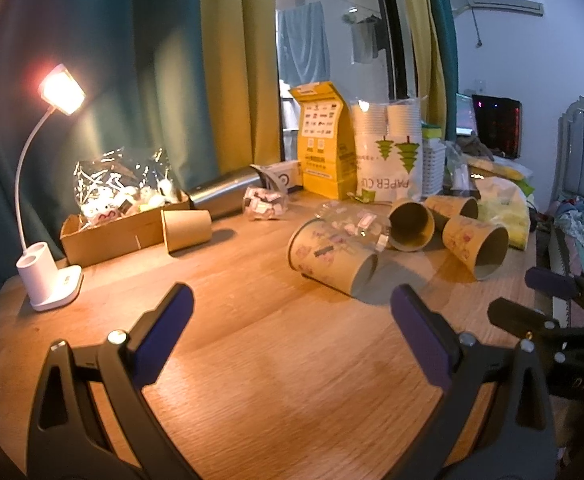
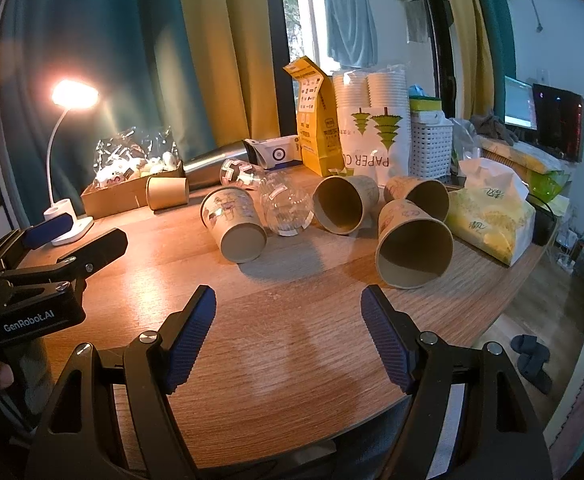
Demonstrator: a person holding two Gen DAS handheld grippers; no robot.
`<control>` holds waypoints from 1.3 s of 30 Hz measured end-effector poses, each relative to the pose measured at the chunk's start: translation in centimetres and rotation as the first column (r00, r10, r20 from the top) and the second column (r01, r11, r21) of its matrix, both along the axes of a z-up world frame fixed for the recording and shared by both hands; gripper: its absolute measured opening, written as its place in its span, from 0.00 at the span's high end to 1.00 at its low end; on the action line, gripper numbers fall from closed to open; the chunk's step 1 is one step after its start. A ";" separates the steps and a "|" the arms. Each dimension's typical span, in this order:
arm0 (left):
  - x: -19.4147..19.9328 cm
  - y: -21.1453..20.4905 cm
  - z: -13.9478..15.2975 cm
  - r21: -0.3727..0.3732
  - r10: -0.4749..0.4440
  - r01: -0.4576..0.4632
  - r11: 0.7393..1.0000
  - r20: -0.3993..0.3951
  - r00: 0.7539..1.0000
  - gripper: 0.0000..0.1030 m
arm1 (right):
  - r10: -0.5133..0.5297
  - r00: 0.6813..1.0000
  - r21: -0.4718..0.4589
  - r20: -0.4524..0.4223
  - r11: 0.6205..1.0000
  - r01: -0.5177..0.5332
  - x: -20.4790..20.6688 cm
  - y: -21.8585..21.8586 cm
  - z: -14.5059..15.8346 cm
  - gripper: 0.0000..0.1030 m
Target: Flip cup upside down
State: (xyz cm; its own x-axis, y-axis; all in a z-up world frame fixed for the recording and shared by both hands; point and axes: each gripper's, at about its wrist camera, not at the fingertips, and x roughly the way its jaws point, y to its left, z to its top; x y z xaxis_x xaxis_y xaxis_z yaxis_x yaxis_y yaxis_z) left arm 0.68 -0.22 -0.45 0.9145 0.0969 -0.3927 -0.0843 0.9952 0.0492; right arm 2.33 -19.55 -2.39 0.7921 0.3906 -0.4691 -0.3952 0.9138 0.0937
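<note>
My left gripper (image 1: 290, 308) is spread wide and holds nothing, its ribbed blue pads (image 1: 164, 336) hanging over bare wooden table (image 1: 272, 380). My right gripper (image 2: 288, 312) is splayed the same way, empty, and I judge both are opened this far to take a cup's full width. Just ahead of my right fingers lies the nearest paper cup (image 2: 413, 244), on its side, its mouth turned toward me. A second printed cup (image 2: 234, 222) lies with its flat base facing me, touching a clear ribbed plastic cup (image 2: 288, 208). Two more kraft cups (image 2: 343, 204) rest behind. They are thin, tapered and light, so they would likely roll or crush under a hard squeeze. A desk lamp (image 2: 72, 140) glows at the left.
</note>
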 end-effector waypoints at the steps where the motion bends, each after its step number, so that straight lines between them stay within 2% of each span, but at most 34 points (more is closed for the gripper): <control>1: 0.0 0.1 0.0 -0.001 0.000 0.000 1.000 0.000 1.000 0.03 | 0.001 1.000 0.000 -0.001 1.000 -0.001 0.0 0.0 -0.1 0.24; 39: 0.0 0.2 0.0 -0.003 -0.003 0.003 1.000 0.000 1.000 0.03 | -0.001 1.000 0.001 -0.013 1.000 0.001 0.0 0.2 0.0 0.24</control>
